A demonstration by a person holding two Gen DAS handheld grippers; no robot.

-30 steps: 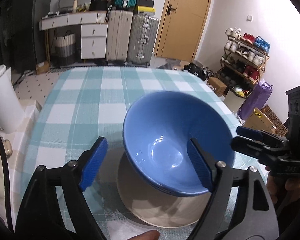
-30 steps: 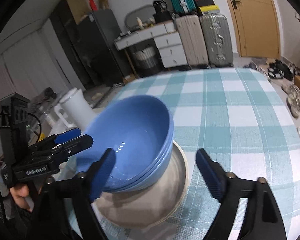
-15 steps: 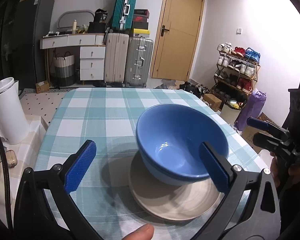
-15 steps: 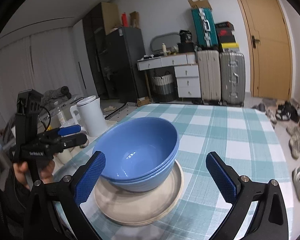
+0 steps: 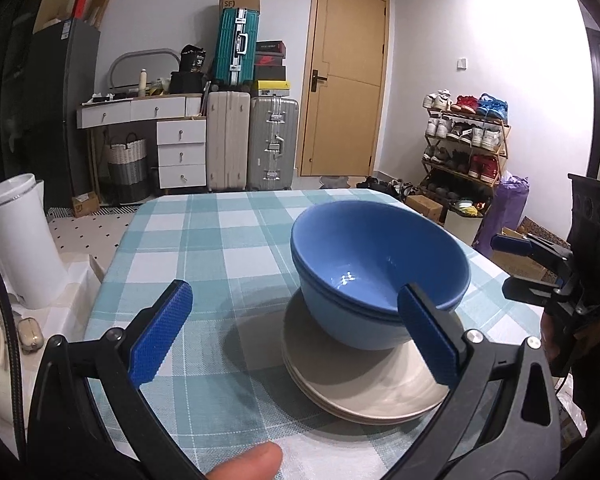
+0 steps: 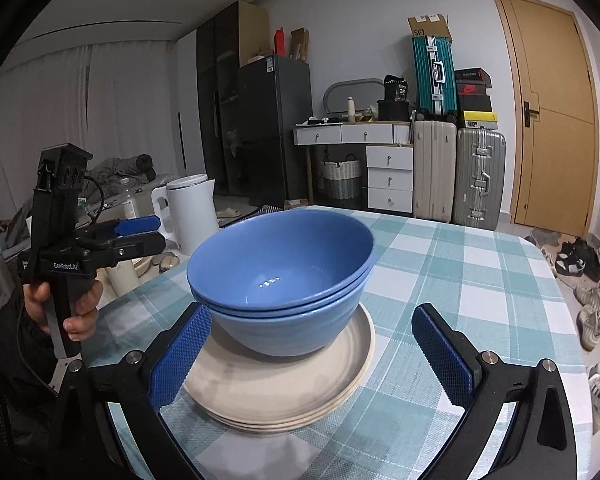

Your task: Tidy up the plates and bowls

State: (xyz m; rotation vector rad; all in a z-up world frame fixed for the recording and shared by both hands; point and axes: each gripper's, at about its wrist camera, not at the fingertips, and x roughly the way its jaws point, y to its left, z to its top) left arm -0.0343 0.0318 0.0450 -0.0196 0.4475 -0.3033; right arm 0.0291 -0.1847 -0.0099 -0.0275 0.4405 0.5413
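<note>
Both grippers stand with jaws wide apart and nothing between the pads. In the left wrist view the left gripper (image 5: 296, 332) spans bare cloth, and its right-hand finger (image 5: 428, 340) crosses in front of the bowls' near rim; whether it touches that rim cannot be told, since the finger hides the spot. In the right wrist view the right gripper (image 6: 312, 354) frames the stack, with its left-hand pad (image 6: 180, 356) just beside the plates' edge and the other pad well off at 3 o'clock over the cloth. The bowls (image 6: 282, 280), two blue ones nested, sit upright on the plates (image 6: 276, 388), a cream stack of at least two, on the near part of the table (image 6: 480, 280) with its teal check cloth. From the right wrist view the left gripper shows at 9 o'clock, carried by a hand (image 6: 60, 300) clear of the table edge, and a white kettle (image 6: 192, 208) stands beyond it at about 10 o'clock. From the left wrist view a fingertip (image 5: 248, 462) pokes in at 6 o'clock. Suitcases (image 5: 252, 140) and a door (image 5: 344, 84) line the far wall at 12 o'clock, and a shoe rack (image 5: 466, 140) stands at 2 o'clock.
</note>
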